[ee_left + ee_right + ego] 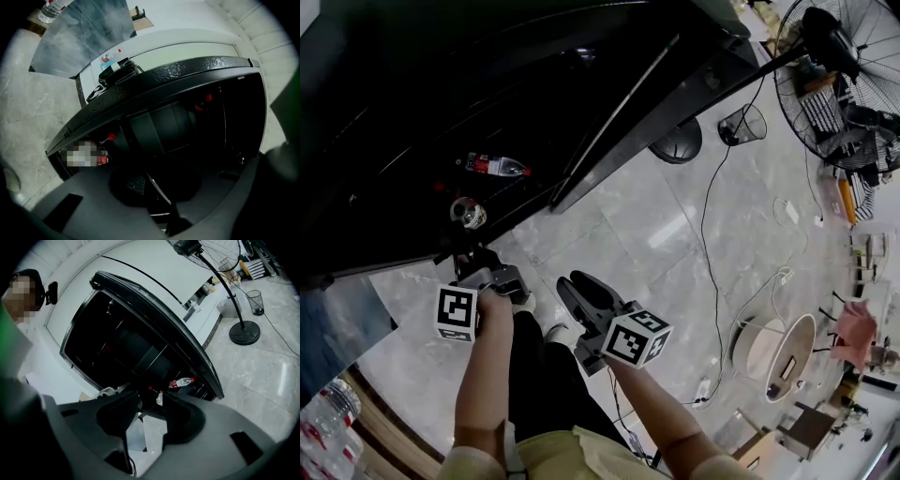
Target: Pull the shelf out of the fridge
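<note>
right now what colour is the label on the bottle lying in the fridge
Red label; head view shows it best.

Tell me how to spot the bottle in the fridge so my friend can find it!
Look for the big black fridge standing open, its door swung out over the pale floor. In its dark inside, close to the door, a clear plastic bottle seems to lie on its side. Its red label sets it apart from the round shiny thing below it.

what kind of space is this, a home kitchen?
Probably not: it looks like a workshop or test space. An open black fridge stands on a tiled floor, with a pedestal fan and loose cables nearby.
</note>
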The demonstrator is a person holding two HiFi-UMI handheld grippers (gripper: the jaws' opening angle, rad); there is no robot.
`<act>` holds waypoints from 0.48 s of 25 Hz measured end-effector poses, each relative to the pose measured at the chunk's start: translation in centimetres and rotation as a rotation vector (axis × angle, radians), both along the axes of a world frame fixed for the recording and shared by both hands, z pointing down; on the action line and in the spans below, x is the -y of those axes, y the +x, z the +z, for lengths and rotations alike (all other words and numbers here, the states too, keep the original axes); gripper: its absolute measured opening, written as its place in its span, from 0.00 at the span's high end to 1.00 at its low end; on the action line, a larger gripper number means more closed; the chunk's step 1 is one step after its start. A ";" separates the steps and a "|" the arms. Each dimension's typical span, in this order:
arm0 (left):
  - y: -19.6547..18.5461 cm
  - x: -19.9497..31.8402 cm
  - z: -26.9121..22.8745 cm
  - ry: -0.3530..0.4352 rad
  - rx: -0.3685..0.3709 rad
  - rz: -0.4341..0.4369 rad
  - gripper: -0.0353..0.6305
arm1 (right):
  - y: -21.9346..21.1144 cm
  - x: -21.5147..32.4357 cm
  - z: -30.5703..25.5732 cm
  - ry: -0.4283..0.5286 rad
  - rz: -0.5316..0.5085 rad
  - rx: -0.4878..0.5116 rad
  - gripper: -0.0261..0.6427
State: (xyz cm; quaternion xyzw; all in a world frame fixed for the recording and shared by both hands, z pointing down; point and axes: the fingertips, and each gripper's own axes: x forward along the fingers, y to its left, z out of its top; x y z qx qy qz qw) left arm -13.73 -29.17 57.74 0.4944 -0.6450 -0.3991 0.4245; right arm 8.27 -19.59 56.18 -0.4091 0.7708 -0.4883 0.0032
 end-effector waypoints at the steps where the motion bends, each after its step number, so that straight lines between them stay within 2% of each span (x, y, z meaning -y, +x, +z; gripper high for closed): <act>1: 0.2 -0.3 0.0 -0.001 -0.002 0.005 0.86 | -0.1 0.4 -0.1 0.000 0.002 0.012 0.73; 12: 1.5 -2.5 -0.2 -0.017 -0.021 0.039 0.86 | -1.5 4.0 -0.3 -0.008 0.005 0.082 0.72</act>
